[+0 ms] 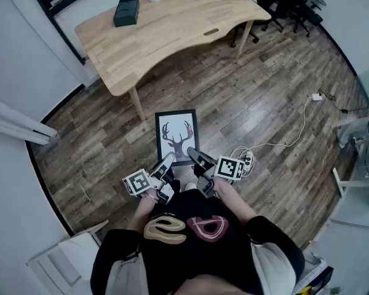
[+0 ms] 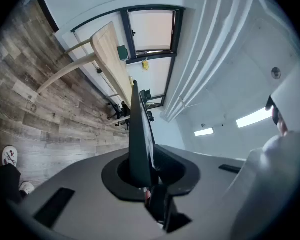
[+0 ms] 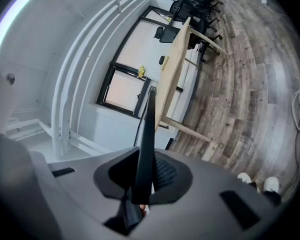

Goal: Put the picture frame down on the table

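Picture frame [image 1: 176, 136], face up, held well short of the desk [image 1: 172, 35], with the left claw [image 1: 166, 165] and right claw [image 1: 200, 160] each clamped on the frame's edge farthest from the desk, apparently to keep it level for laying down.
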Demonstrator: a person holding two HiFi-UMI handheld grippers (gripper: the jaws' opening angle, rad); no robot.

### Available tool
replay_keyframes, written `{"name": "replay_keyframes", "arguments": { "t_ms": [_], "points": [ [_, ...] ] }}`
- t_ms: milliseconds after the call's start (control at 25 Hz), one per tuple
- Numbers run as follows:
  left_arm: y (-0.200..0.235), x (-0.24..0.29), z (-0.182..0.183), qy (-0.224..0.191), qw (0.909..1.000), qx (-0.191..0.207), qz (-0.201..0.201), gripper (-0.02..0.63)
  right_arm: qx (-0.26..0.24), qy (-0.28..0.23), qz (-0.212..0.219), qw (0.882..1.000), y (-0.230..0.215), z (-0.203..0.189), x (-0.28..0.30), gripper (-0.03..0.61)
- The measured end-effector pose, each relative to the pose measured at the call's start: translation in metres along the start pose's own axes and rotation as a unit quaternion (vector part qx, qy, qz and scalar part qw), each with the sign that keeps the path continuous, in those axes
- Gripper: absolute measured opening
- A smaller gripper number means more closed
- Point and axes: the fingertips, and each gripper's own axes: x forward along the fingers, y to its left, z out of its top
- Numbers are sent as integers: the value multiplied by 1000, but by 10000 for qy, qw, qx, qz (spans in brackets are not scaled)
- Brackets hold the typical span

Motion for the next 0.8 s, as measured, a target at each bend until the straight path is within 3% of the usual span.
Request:
{"name": "replay_keyframes", "arguments": {
  "t_ms": [120,240,400,520,680,800],
  "points": [
    [-3,-2,-4,56,9999,55,-83,61,-89,-8,34,10000,1,-3,-3,58],
    [-6,1,-2,35,9992,-276,-270,61,-80,-101,18,9999,1,-2,2,58],
    [3,1,24,229,9993,259,-154,60,-73,-357,244,9990,10,8,23,66],
    [1,3,25,381,9981,432,-194,57,62,-521,149,9985,6,7,22,71],
    [-4,-3,2,421,9976,500,-245,54,52,-622,126,9980,0,-6,-1,77],
    [3,0,38,457,9978,380,-300,52,-22,-610,219,9979,12,7,34,74]
  ]
}}
